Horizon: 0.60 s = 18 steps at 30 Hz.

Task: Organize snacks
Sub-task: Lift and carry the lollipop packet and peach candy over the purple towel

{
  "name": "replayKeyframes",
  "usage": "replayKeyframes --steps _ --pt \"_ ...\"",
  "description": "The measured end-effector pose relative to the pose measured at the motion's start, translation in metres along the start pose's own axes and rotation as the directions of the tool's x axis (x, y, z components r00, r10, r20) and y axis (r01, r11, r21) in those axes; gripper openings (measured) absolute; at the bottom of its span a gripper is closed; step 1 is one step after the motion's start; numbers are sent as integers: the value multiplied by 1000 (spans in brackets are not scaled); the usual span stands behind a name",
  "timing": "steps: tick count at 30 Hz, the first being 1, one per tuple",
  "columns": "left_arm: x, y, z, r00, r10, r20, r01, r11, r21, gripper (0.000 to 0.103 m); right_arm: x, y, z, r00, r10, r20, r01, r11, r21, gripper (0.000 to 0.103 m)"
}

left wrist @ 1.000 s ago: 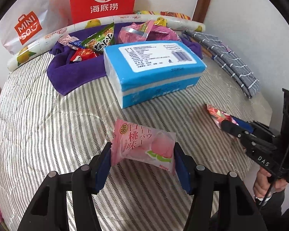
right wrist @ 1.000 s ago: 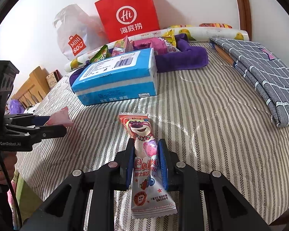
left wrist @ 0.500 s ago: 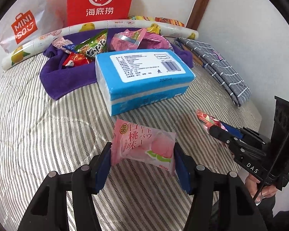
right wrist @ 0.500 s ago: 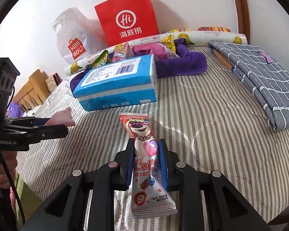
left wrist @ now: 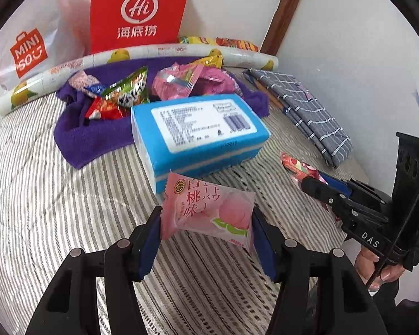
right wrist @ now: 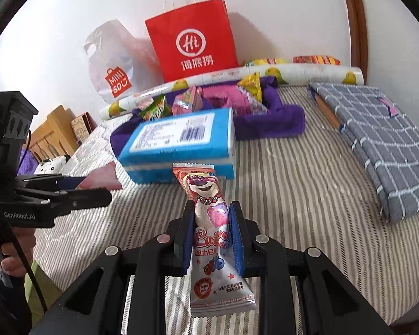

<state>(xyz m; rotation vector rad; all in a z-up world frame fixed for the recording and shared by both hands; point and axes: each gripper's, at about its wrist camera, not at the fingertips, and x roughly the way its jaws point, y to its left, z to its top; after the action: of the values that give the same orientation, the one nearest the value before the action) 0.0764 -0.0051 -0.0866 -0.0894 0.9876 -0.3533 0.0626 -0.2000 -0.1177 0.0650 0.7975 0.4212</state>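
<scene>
Both raised off the striped bedding since a second ago: left gripper (left wrist: 206, 223) clamping peach packet (left wrist: 209, 212) crosswise, right gripper (right wrist: 211, 223) pinching lollipop packet (right wrist: 209, 223) pointing forward.

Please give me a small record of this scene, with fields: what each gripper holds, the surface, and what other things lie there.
left gripper: shut on peach snack packet, held crosswise
right gripper: shut on bear snack packet, held lengthwise
surface: striped bed cover
centre: blue tissue pack, label side up
behind it: purple towel with loose snacks lying on it
at the wall: red paper bag, white plastic bag
side: folded grey checked cloth
</scene>
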Motion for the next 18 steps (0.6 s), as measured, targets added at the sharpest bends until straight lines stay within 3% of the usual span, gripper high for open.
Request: replayKeyframes --steps 4,18 --pt "-7 -1 9 1000 12 23 -13 1000 22 58 -4 6 14 1000 3 22 -3 1000 -22 24" --pt "-23 21 58 998 -7 70 9 1000 -29 58 3 24 77 996 -25 81 30 997 -66 24"
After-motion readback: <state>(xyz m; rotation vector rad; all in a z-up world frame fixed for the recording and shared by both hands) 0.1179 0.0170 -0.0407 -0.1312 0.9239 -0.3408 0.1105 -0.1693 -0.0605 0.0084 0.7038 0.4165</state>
